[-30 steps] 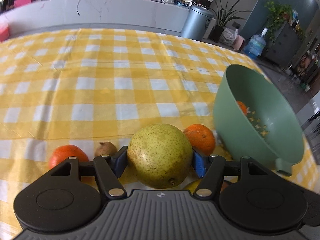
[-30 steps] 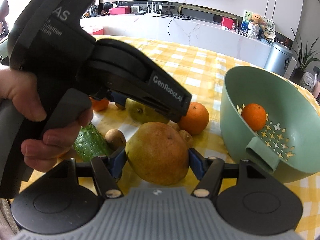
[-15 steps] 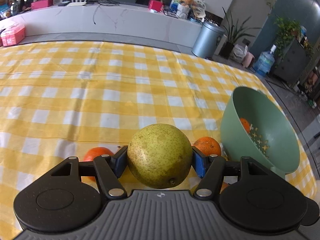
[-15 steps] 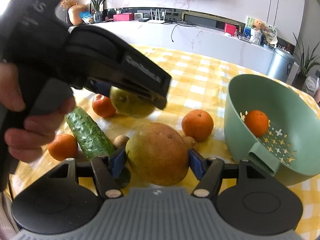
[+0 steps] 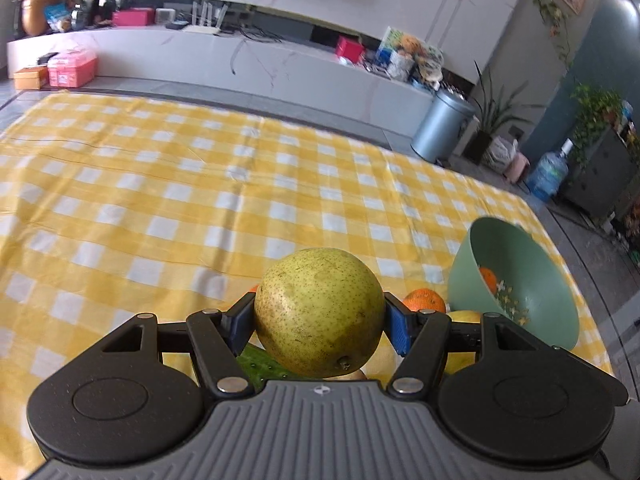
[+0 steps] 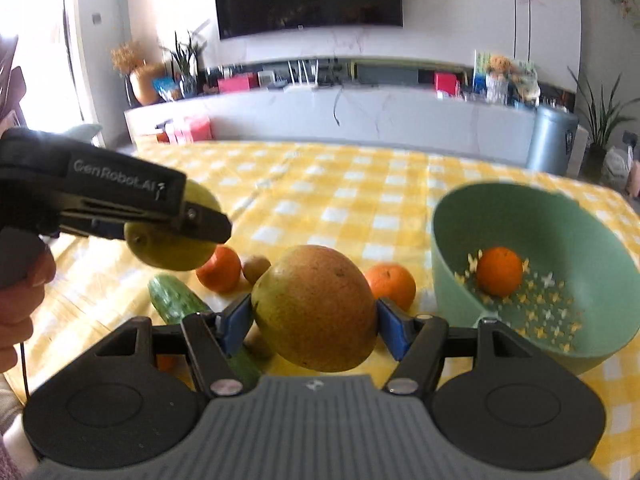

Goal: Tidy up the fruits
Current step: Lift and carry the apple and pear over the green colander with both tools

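My left gripper [image 5: 319, 320] is shut on a green-yellow pear [image 5: 320, 312] and holds it well above the table; the pear also shows in the right wrist view [image 6: 172, 240]. My right gripper [image 6: 314, 320] is shut on a brownish pear [image 6: 316, 308], also lifted. A green colander bowl [image 6: 560, 216] stands at the right with one orange [image 6: 500, 271] inside. On the cloth lie two oranges [image 6: 391, 285] [image 6: 219, 270], a cucumber [image 6: 176, 300] and a small kiwi [image 6: 256, 267].
The table carries a yellow checked cloth [image 5: 200, 184], open across the far and left side. The left gripper's body and the hand holding it [image 6: 92, 200] fill the left of the right wrist view. A counter and a bin [image 5: 442, 124] stand beyond the table.
Both grippers have risen with their pears, so the table looks farther below. The left gripper has moved left and up, away from the fruit pile.
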`<state>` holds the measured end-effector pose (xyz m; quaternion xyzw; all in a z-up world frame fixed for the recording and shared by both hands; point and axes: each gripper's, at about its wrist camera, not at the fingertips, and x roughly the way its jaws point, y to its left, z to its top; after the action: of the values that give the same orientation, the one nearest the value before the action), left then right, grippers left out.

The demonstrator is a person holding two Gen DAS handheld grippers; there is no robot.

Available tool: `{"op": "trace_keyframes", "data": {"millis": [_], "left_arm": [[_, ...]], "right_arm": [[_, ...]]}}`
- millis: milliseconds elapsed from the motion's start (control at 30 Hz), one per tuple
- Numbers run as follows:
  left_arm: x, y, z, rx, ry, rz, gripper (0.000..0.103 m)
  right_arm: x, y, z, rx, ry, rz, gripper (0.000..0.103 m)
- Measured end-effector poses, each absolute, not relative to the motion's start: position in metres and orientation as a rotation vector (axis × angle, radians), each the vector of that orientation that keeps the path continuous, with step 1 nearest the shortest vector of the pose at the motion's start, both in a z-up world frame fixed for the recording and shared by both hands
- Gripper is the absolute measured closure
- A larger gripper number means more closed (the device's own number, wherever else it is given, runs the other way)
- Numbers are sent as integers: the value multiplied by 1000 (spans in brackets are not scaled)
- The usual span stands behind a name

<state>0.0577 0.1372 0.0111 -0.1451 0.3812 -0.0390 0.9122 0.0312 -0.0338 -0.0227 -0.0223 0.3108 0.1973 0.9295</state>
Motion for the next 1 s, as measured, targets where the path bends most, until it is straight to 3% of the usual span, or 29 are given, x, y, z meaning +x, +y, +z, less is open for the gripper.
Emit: {"op": "trace_keyframes", "data": {"millis": [567,800,1000], "left_arm": [[48,86,57,-264,730,-163,29],[74,50,41,-291,779,-271,29],[94,26,22,-304,822,-335,29]], "right_arm": [[-6,-110,52,60,335,259,39],[10,-163,38,106,375,152,39],[48,-193,14,260,529,176,39]]}}
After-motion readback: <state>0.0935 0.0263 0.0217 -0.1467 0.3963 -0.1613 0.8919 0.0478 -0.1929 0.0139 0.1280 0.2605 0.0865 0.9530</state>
